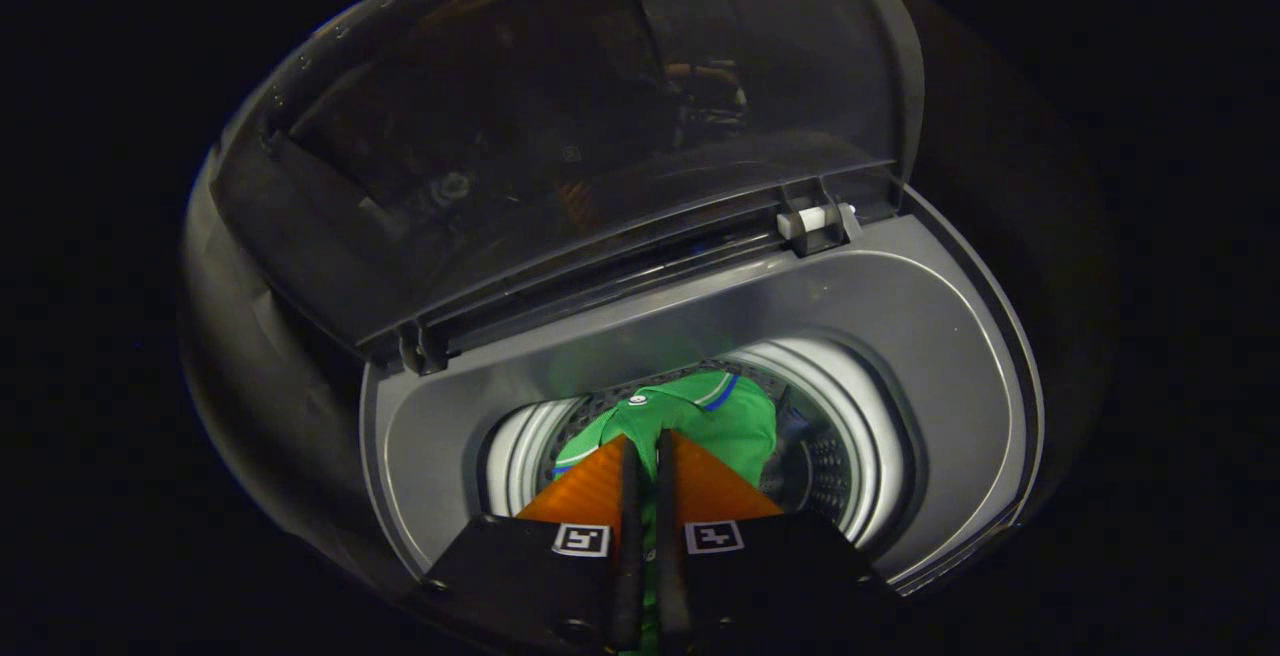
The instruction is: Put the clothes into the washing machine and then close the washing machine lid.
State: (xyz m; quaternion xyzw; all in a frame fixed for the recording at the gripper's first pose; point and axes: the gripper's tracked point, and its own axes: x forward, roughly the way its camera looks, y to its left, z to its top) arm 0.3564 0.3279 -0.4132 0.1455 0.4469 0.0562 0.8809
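The gripper (645,441), fingers nearly closed, pinches a green garment (700,416) over the washing machine (640,336) drum (lid (560,136) propped open behind), ready to drop it in.

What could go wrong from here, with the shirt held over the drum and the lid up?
1. The tongs are pinched on the green shirt above the drum; if they lift before opening, the shirt may come back out.
2. Cloth left draped on the drum's rim could get caught when closing.
3. The lid stands open close above; the tongs may bump it when backing out.
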